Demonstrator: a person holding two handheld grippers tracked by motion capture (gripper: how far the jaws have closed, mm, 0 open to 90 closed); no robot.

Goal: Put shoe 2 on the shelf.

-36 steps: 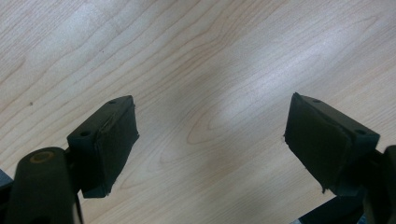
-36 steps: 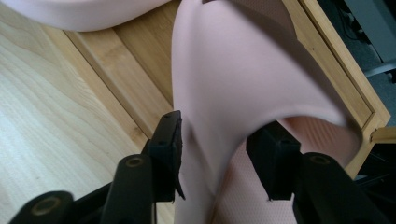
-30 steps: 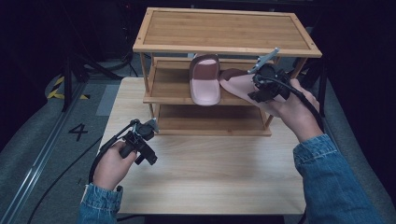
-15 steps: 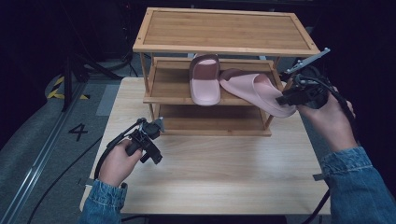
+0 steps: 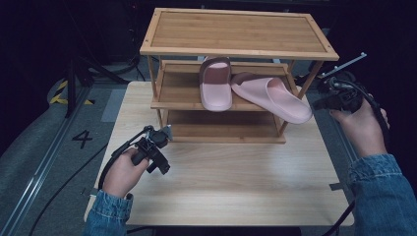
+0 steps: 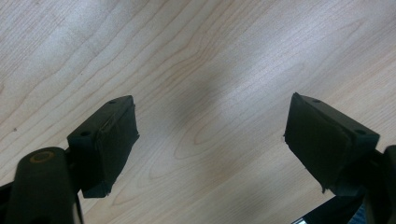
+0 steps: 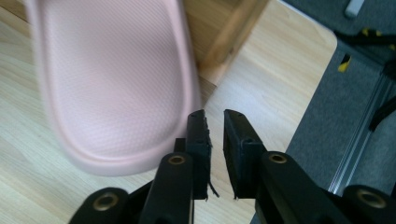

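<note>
A three-tier wooden shoe rack (image 5: 236,29) stands at the back of the table. Two pink slippers lie on its middle shelf: one (image 5: 215,83) points straight out, the other (image 5: 273,98) lies slantwise and overhangs the front right corner. My right gripper (image 5: 319,103) hovers just right of that slipper, apart from it. In the right gripper view the slipper's sole (image 7: 112,84) is up and to the left of the right gripper (image 7: 215,114). Its jaws have just been closing to a narrow gap, with nothing between them. My left gripper (image 5: 160,164) is open over bare wood (image 6: 210,121).
The light wooden table (image 5: 236,182) extends in front of the rack. Its right edge lies close under my right hand, with grey floor and a metal rail (image 7: 355,154) beyond it. Cables trail on the floor at the left (image 5: 64,187).
My right gripper has let go of the slanted slipper and drawn off to the right, its jaws narrowing. The slipper stays on the shelf. The left hand has kept still.
</note>
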